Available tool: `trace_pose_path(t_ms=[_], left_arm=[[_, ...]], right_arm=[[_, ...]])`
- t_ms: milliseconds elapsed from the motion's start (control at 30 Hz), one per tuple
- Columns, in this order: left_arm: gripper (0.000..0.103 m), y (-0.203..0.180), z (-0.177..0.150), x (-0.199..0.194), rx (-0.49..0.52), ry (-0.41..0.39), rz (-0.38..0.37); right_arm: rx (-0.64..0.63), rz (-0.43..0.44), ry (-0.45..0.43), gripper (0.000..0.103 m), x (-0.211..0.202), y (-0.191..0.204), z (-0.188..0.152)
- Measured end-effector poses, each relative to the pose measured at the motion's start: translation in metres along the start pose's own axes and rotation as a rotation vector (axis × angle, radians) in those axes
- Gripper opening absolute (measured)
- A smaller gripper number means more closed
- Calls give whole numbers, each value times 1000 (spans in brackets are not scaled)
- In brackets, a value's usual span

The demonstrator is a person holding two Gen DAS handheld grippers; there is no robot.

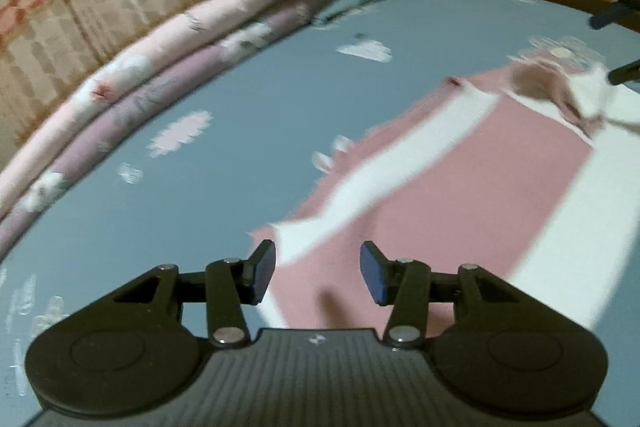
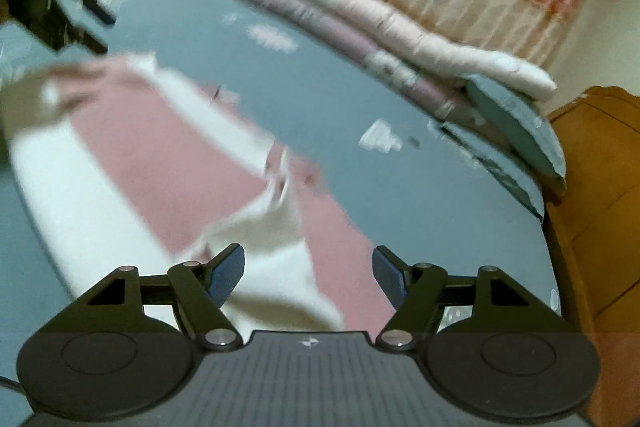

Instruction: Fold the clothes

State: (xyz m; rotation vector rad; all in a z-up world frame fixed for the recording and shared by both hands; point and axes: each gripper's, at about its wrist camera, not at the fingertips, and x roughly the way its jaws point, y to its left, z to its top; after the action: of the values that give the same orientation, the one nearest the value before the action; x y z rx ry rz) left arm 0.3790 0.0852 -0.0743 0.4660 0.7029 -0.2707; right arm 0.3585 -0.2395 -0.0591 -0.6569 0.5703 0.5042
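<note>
Release looks done on this fold: my left tool (image 1: pixel 318 273) and right tool (image 2: pixel 308 275) both hang with jaws apart and empty over the pink-and-white striped cloth garment (image 1: pixel 460 179) spread on the blue-grey patterned bed (image 1: pixel 240 87), so next I need fresh grips on an unfolded edge.

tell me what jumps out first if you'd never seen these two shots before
The pink and white striped garment lies spread flat on the blue-grey bedsheet, filling the middle of both views. Each gripper hangs just above it with its fingers apart and nothing between them: the left gripper over one end, the right gripper over the other. Behind, a rolled pink quilt runs along the bed's far edge.
</note>
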Motion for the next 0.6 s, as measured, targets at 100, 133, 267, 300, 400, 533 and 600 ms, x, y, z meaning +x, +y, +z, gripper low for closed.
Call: trace_pose_path(t_ms=[100, 133, 267, 300, 400, 533, 600], left_arm=[[48, -12, -4, 7, 14, 17, -38], [48, -15, -5, 10, 17, 22, -43], [48, -19, -7, 18, 12, 35, -53], [48, -19, -7, 19, 9, 35, -52], [49, -19, -8, 22, -1, 37, -48], [51, -18, -11, 23, 5, 44, -29], [51, -18, -13, 23, 9, 49, -22]], right_arm=[[-60, 5, 67, 75, 16, 10, -10], [-80, -6, 88, 75, 22, 13, -13], [-83, -43, 86, 75, 38, 10, -12], [-55, -46, 75, 75, 39, 4, -10], [22, -86, 46, 75, 46, -15, -5], [122, -168, 59, 75, 66, -40, -8], [202, -179, 69, 73, 73, -53, -14]])
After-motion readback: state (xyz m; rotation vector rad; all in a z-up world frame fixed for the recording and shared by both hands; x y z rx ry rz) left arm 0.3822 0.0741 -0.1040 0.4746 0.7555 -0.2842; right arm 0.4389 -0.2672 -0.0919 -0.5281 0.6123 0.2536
